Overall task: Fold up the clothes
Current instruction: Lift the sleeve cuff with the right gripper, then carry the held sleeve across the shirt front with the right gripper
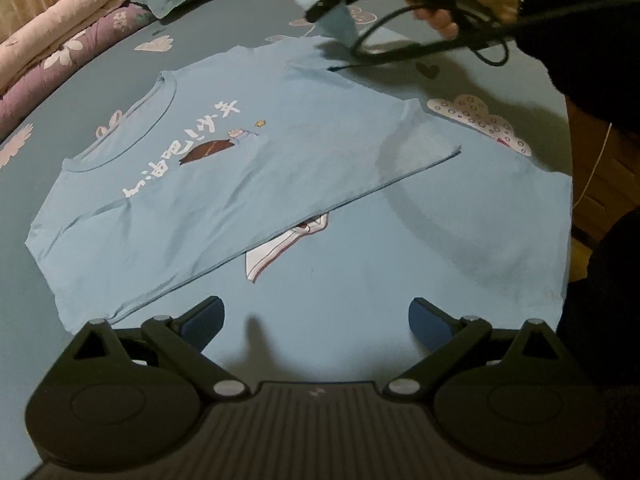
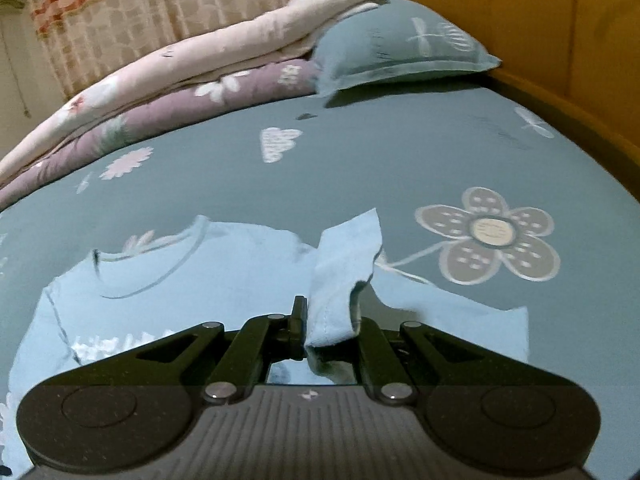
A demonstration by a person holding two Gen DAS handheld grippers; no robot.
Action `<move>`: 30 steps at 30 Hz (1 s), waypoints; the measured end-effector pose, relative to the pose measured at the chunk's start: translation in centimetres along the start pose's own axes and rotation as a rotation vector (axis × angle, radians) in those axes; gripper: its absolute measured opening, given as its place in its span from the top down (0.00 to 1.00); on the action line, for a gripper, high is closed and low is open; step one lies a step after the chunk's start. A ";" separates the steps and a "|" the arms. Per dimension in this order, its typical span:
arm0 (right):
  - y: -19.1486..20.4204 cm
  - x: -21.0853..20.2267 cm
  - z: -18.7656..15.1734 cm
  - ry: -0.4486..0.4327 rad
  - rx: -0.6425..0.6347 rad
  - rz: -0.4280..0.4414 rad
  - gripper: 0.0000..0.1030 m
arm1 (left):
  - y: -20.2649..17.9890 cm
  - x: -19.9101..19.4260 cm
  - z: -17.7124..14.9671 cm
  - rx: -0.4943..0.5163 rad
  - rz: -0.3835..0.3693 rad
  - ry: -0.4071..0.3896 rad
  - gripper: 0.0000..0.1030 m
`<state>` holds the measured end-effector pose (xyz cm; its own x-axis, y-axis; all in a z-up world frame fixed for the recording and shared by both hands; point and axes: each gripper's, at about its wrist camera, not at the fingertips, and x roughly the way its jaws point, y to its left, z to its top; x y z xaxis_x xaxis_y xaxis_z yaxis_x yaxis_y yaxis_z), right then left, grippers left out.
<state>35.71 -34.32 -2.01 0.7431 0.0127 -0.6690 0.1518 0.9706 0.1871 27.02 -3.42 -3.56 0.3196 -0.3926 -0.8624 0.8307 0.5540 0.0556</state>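
A light blue T-shirt (image 1: 224, 184) with white lettering lies flat on the bed, its near side folded over along a straight diagonal edge. My left gripper (image 1: 316, 320) hangs open just above the shirt's near part, nothing between its blue pads (image 1: 208, 318). At the far side a hand holds my right gripper (image 1: 320, 6), shut on the shirt's sleeve (image 1: 340, 24) and lifting it off the bed. In the right wrist view that gripper (image 2: 320, 320) pinches the sleeve (image 2: 344, 268), which stands up as a folded flap above the shirt (image 2: 160, 292).
The bed sheet (image 2: 400, 152) is teal with flower and cloud prints. Folded pink and purple quilts (image 2: 160, 92) and a teal pillow (image 2: 400, 44) lie at the far end. A wooden bed frame (image 2: 560, 92) runs along the right. A black cable (image 1: 420, 44) trails from the right gripper.
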 end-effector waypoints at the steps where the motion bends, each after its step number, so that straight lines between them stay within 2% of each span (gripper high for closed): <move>1: 0.5 0.1 0.0 0.000 -0.005 0.011 0.94 | 0.1 0.0 -0.1 -0.003 0.001 0.002 0.04; 14: 6.9 1.3 0.0 0.023 -0.104 0.153 0.94 | 0.5 -0.1 -1.7 -0.049 0.010 0.056 0.04; 30: 14.6 -0.8 -1.6 0.060 -0.227 0.373 0.94 | 1.1 -0.8 -4.1 -0.123 0.011 0.080 0.04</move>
<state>36.26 -19.76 0.12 0.6796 0.3797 -0.6277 -0.2717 0.9251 0.2654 25.83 0.53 -4.83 0.2871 -0.3286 -0.8998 0.7635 0.6457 0.0078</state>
